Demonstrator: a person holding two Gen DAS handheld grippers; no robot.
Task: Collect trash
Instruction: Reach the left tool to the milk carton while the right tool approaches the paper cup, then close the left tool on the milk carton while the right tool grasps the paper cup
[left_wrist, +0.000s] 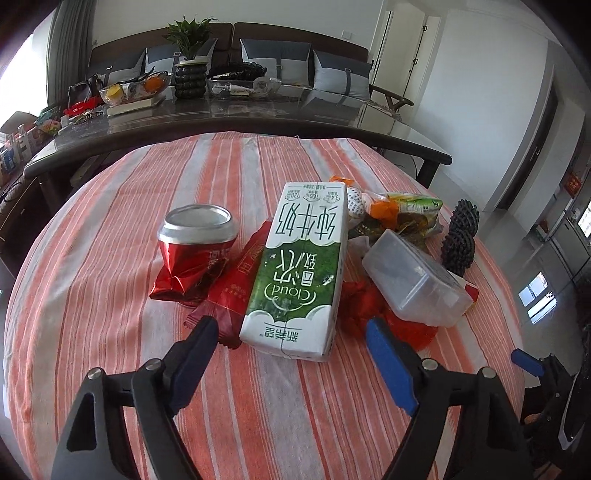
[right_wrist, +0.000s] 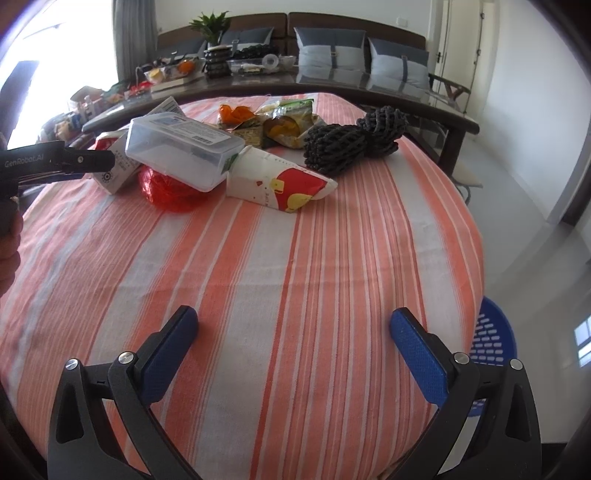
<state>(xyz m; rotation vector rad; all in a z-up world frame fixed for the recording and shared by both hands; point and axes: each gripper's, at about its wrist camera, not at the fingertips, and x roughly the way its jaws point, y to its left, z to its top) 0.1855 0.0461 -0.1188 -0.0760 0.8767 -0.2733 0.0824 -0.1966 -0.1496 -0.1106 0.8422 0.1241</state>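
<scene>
Trash lies piled on the striped table. In the left wrist view a green and white milk carton (left_wrist: 301, 266) lies flat, with a crushed red can (left_wrist: 194, 247) and a red wrapper (left_wrist: 236, 288) to its left, a clear plastic box (left_wrist: 415, 282) and red plastic (left_wrist: 388, 314) to its right. My left gripper (left_wrist: 290, 330) is open, its fingers on either side of the carton's near end. My right gripper (right_wrist: 293, 321) is open and empty over bare cloth. In its view lie the plastic box (right_wrist: 181, 147), a flattened paper cup (right_wrist: 280, 182), snack bags (right_wrist: 284, 122) and black foam netting (right_wrist: 343, 147).
A blue slotted basket (right_wrist: 493, 339) stands on the floor by the table's right edge. A dark glass table (left_wrist: 236, 114) with a plant pot (left_wrist: 189, 75) and bowls stands behind, then a sofa. My left gripper's body (right_wrist: 55, 162) enters the right wrist view at left.
</scene>
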